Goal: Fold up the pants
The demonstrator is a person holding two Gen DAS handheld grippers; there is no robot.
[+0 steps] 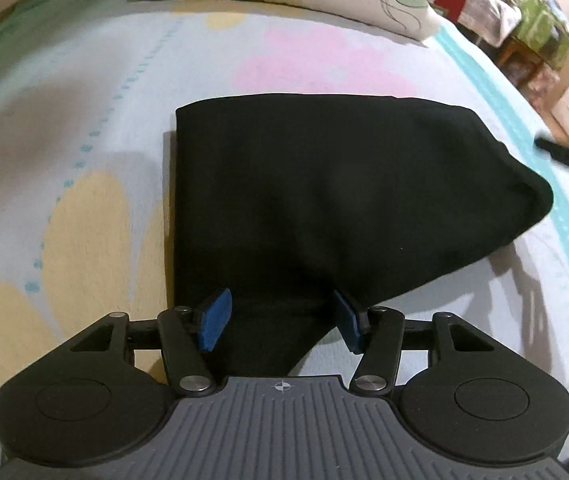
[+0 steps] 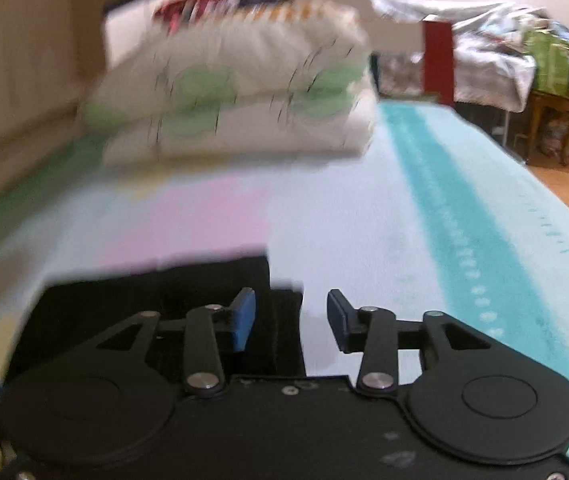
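Bedroom setting, with a bed (image 1: 84, 92) as our work surface: its pale sheet carries large yellow and pink flower shapes and a teal border down one side.

Item one: black pants (image 1: 324, 184), lying folded on the sheet in the middle of the left wrist view. We see a straight edge on their left, a rounded bulge at the far right corner, and a narrow tail of cloth running toward our left gripper. In the right wrist view the same cloth shows as a dark, blurred block at lower left (image 2: 164, 292).

Item two: left gripper (image 1: 282, 318), pointing steeply down at the pants. Its jaws stand apart, blue pads (image 1: 215, 318) on either side of the narrow tail. The cloth fills the gap between them, but we cannot tell whether the pads press on it.

Item three: right gripper (image 2: 290, 318), held low over the sheet at the right edge of the pants. Its jaws are apart; the left pad (image 2: 243, 320) sits in front of the black cloth, the right finger in front of bare sheet. We see nothing clamped between them. This view is smeared by motion.

Item four: stacked pillows (image 2: 236, 92) with a green leaf print, at the head of the bed, well apart from the pants.

Item five: cluttered furniture (image 2: 556, 68) beyond the bed's right side, on a wooden floor.
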